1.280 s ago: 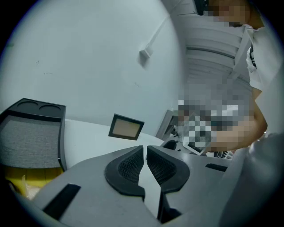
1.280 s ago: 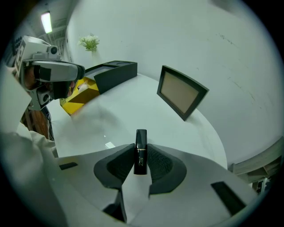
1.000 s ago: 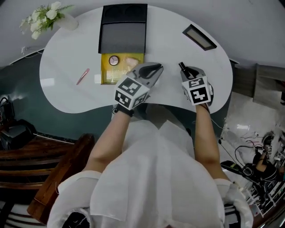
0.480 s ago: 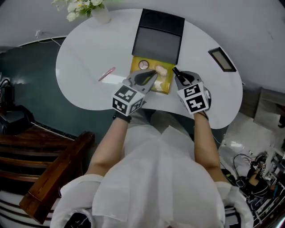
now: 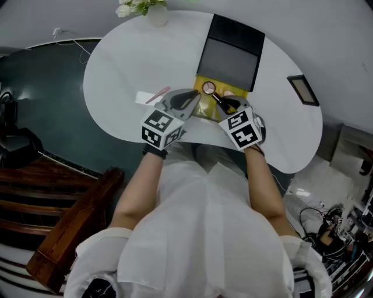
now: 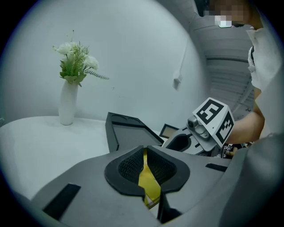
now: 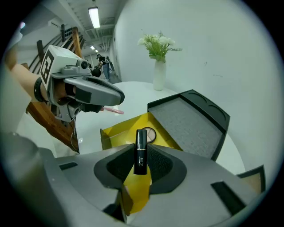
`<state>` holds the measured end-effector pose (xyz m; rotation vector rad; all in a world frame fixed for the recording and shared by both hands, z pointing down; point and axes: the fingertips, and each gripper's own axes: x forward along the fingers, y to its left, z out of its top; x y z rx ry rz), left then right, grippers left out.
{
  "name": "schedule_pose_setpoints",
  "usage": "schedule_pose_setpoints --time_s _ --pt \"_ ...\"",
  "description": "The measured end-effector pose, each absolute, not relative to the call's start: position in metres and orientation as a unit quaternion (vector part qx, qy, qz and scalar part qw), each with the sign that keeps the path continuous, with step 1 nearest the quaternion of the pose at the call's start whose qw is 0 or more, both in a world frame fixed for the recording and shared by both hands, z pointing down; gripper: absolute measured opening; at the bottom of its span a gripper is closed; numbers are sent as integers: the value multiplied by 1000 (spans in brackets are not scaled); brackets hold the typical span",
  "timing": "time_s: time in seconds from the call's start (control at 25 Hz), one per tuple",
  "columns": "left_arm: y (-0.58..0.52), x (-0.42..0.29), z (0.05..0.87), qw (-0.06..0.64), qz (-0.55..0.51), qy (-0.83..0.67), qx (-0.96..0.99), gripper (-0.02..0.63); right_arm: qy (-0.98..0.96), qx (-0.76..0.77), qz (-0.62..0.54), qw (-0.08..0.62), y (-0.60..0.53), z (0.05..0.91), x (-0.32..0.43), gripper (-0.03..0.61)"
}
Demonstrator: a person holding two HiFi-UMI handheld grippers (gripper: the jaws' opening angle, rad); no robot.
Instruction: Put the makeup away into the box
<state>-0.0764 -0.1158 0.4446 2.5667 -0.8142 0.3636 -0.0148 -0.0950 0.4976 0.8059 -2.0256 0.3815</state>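
Observation:
A yellow box [image 5: 205, 109] lies on the white table [image 5: 116, 70] with its black lid [image 5: 233, 52] open behind it. A round compact [image 5: 208, 88] lies inside the box. My right gripper [image 5: 226, 106] is shut on a black lipstick tube [image 5: 220, 99] and holds it over the box; the tube [image 7: 140, 150] stands upright between the pads, above the box [image 7: 117, 131]. My left gripper [image 5: 194, 96] hangs at the box's left edge. Its jaws leave only a thin slit with nothing held, and the yellow box [image 6: 148, 186] shows through it.
A pink stick [image 5: 158, 95] and a white card [image 5: 144, 98] lie left of the box. A white vase [image 5: 156, 14] with flowers stands at the table's far edge, and a small dark frame [image 5: 303, 90] lies at the right. Wooden furniture [image 5: 64, 233] stands below left.
Both grippers have moved left across the table. The right one has carried the lipstick from beside the box to over it; the left has crossed to the box's left edge.

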Motion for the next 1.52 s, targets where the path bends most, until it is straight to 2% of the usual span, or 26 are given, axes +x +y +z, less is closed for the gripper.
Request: schedule_pose_setpoints --time_s 0.44,1.52 --pt "-121 -117 448 218 135 -291 922 35 -816 277 149 486 -86 535 -60 86" --pt "-141 -167 428 194 131 -273 933 35 -792 308 166 500 -93 544 -70 91"
